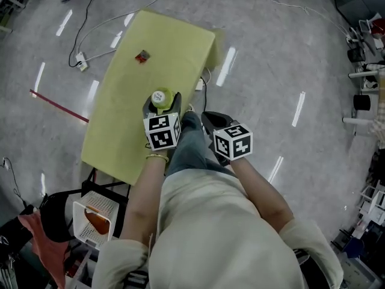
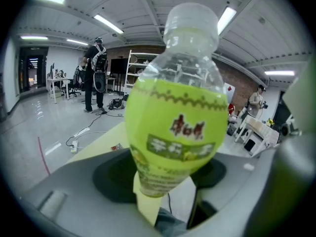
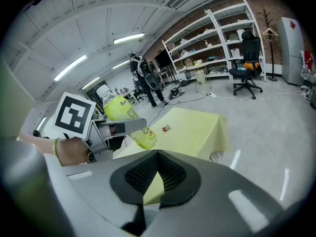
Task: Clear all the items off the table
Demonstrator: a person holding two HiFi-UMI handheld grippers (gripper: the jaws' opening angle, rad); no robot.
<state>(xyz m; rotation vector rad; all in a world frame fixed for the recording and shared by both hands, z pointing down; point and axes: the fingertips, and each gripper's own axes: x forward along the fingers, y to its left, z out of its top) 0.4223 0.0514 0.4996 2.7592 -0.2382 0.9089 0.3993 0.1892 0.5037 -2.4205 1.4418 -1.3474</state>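
Note:
A green drink bottle (image 2: 173,117) with a pale cap fills the left gripper view, held upright between the jaws of my left gripper (image 1: 161,108), which is shut on it above the table's near side. The same bottle (image 3: 123,115) shows in the right gripper view, lifted clear of the yellow table (image 1: 144,89). A small red packet (image 1: 142,56) lies on the table's far part. My right gripper (image 1: 212,120) is shut and holds nothing, off the table's right edge above the person's leg.
A white basket (image 1: 93,217) holding an orange item stands on the floor at the table's near left corner. Cables and a power strip (image 1: 82,61) lie on the floor to the left. A person with a backpack (image 2: 96,73) stands in the background; shelving (image 3: 217,43) is further off.

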